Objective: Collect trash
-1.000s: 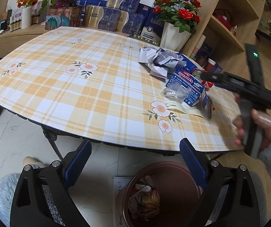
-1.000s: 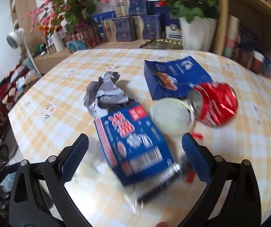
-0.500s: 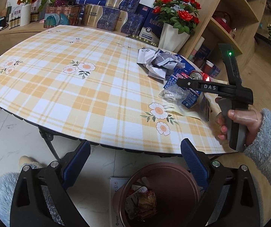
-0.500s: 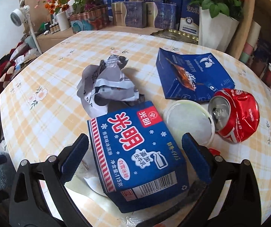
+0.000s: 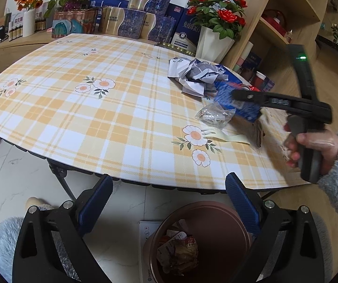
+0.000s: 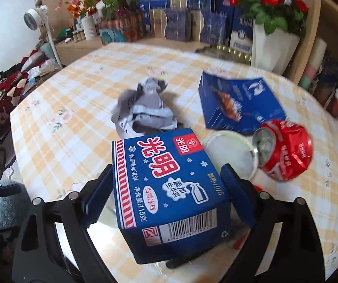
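Observation:
A blue ice-cream box lies on the plaid table, between the open fingers of my right gripper, which do not seem to press it. The box also shows in the left wrist view, partly hidden by the right gripper. Behind it lie crumpled grey paper, a blue pouch, a white lid and a crushed red can. My left gripper is open and empty above a brown trash bin on the floor.
A clear plastic wrapper and a pale paper strip lie near the table's front edge. A white vase of red roses, gift boxes and a wooden shelf stand behind the table.
My right gripper has moved forward over the table until the blue box sits between its fingers. My left gripper has stayed above the bin.

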The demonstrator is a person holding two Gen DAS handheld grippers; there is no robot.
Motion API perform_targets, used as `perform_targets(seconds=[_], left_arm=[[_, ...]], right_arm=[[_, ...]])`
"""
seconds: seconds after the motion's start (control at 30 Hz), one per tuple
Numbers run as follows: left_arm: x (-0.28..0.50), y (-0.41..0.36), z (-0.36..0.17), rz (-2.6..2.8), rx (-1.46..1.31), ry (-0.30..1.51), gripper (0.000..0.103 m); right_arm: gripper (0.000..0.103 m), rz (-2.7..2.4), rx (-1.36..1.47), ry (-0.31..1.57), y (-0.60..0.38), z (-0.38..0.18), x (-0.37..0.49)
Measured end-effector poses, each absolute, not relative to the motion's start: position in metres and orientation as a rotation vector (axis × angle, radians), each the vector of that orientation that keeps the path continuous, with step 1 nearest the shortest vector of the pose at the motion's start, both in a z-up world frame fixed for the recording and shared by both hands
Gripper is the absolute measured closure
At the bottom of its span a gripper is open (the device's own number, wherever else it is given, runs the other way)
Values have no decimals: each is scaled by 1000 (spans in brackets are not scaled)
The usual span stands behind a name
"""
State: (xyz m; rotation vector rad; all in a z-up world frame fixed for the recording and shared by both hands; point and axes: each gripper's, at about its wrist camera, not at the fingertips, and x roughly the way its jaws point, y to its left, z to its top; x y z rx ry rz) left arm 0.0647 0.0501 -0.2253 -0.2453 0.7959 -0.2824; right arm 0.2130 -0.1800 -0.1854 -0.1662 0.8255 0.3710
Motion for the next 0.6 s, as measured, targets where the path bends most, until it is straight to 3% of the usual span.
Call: perform_targets(seconds=[0.23,0.6], left_arm=[[72,48,-210,-323,-264,812,9],[196,50,-163,-370,-739,859,9]], right_arm=[[15,337,-130,724,-214,-157,183],[16,286,-73,651,-257,-160,155]])
